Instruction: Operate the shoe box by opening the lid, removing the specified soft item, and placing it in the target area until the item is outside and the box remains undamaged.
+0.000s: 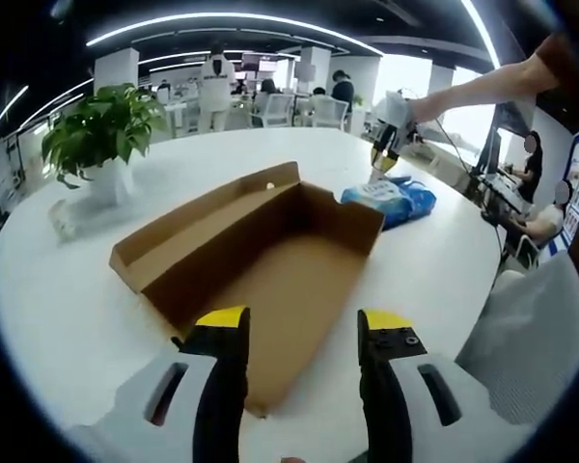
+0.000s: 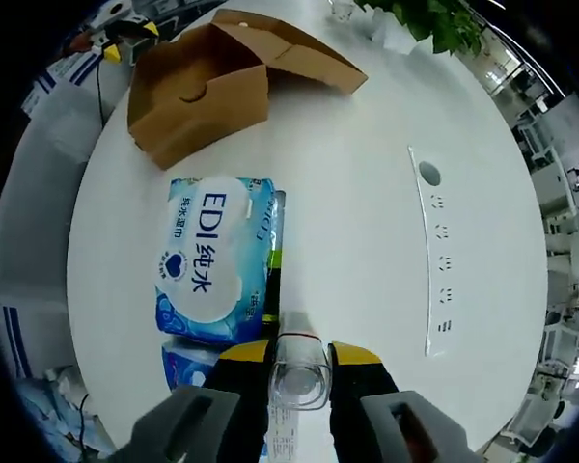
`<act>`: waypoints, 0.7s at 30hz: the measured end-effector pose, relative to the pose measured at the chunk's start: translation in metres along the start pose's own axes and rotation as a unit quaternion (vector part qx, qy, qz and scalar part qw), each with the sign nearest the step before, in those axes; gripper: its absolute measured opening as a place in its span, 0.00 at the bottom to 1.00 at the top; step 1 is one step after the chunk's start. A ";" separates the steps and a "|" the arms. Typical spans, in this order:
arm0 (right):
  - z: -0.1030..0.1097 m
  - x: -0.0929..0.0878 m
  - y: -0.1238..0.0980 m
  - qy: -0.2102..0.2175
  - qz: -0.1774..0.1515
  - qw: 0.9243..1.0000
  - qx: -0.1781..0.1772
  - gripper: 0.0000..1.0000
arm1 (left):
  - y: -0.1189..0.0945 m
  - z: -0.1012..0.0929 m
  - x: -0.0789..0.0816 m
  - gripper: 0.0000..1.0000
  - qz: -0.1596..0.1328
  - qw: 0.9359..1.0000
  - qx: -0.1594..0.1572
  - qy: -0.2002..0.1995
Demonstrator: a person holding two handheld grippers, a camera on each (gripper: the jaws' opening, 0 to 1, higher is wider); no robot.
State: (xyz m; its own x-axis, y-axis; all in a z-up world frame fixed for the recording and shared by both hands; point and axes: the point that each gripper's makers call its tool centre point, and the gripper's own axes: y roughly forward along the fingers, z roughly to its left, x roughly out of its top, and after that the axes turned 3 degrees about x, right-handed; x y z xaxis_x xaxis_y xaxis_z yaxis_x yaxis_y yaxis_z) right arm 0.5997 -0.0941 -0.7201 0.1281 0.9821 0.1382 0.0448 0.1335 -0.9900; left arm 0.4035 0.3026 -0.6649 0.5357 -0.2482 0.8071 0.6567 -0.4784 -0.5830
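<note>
The brown cardboard shoe box [image 1: 270, 256] lies on the white table with its lid folded back to the left; its inside looks bare. My left gripper [image 1: 304, 333] is open just above the box's near end, nothing between its yellow-tipped fingers. A blue wet wipes pack [image 1: 394, 199] lies beyond the box's far right corner, and the right gripper [image 1: 386, 154] hangs over it. In the right gripper view the pack [image 2: 212, 260] reads "EDI", the box [image 2: 198, 96] is farther off, and my right gripper [image 2: 300, 359] pinches the pack's clear plastic end. The left gripper [image 2: 125, 37] shows by the box.
A potted plant [image 1: 101, 130] stands at the table's far left, also seen as the plant [image 2: 434, 21]. A socket strip [image 2: 434, 251] is set into the tabletop. Seated people, chairs and desks ring the table; its rounded edge [image 1: 482, 289] runs close on the right.
</note>
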 end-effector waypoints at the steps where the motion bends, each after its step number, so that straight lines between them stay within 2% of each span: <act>1: 0.000 0.000 0.000 0.001 0.000 1.000 0.000 0.19 | 0.000 0.000 0.000 0.44 0.000 1.000 0.000 0.000; 6: 0.000 -0.002 0.000 -0.001 -0.002 1.000 0.001 0.24 | -0.001 0.000 0.002 0.44 -0.002 1.000 0.001 -0.001; 21: -0.008 -0.003 -0.002 -0.016 -0.003 1.000 -0.006 0.22 | 0.001 -0.004 0.001 0.44 0.000 1.000 -0.002 0.001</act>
State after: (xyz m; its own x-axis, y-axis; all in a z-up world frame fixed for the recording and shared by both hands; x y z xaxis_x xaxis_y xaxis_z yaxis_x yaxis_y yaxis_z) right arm 0.6071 -0.0982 -0.7188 0.0963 0.9849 0.1436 0.0576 0.1386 -0.9887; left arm 0.4023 0.2988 -0.6646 0.5342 -0.2495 0.8077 0.6550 -0.4818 -0.5821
